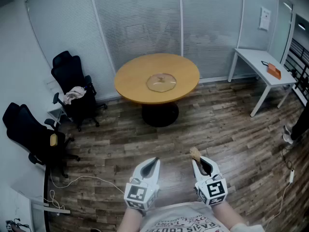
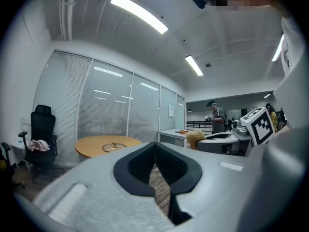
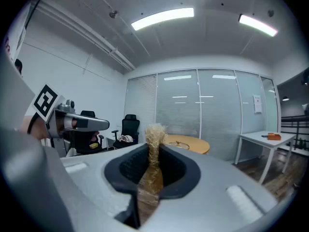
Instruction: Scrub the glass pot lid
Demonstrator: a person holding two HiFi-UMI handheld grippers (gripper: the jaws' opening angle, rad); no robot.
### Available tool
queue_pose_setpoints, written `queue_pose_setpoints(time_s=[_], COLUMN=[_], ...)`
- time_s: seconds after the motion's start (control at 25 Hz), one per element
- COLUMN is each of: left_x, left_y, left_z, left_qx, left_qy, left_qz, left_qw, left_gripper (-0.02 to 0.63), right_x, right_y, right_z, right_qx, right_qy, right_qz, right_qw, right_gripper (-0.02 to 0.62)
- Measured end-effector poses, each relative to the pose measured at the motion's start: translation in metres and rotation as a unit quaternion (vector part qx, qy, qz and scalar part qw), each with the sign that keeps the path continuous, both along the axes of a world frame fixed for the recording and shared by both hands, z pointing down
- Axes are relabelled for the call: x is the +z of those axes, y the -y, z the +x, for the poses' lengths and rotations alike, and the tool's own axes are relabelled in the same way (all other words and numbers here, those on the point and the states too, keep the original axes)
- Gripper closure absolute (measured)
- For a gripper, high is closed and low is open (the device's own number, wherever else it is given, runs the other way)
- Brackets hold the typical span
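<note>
The glass pot lid lies flat near the middle of a round wooden table across the room; it also shows small as the lid and the lid. My right gripper is shut on a tan fibrous scrubber, whose frayed tip sticks out past the jaws as the scrubber. My left gripper is shut with nothing in it. Both grippers are held close to my body, far from the table.
Two black office chairs stand at the left, one with a cloth on it. A white desk with an orange object stands at the right. A white cable trails on the wood floor. A person stands in the distance.
</note>
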State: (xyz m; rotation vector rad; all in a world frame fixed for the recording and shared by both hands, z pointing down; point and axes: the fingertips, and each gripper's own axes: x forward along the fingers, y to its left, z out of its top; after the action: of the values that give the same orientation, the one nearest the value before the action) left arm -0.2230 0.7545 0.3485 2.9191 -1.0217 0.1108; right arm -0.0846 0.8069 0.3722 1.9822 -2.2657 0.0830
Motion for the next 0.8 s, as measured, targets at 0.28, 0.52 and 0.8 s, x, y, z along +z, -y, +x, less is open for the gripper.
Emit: queue_pose_setpoints(time_s=[0.28,0.52,0.8], left_x=[0.004,0.006,0.0], left_y=[0.0,0.001,0.015], left_z=[-0.003,-0.013,-0.039], left_qx=[0.007,0.001,-0.039], left_qy=[-0.002,-0.007,-0.026], left_qz=[0.0,-0.003,-0.003], left_qw=[1.0,1.0,0.9989], left_gripper=[0.598,0.598,0.598], right_x=[0.002,0.006,0.008], right_y=[-0.001,0.0,0.014], right_z=[-0.004,-0.007,-0.021], right_qx=[0.005,0.015,0.001], right_qy=[-0.002,0.014,0.02], right_qz=[0.001,-0.003,-0.011], right_qw=[1.0,1.0,1.0], right_gripper=[0.535,0.535,0.535])
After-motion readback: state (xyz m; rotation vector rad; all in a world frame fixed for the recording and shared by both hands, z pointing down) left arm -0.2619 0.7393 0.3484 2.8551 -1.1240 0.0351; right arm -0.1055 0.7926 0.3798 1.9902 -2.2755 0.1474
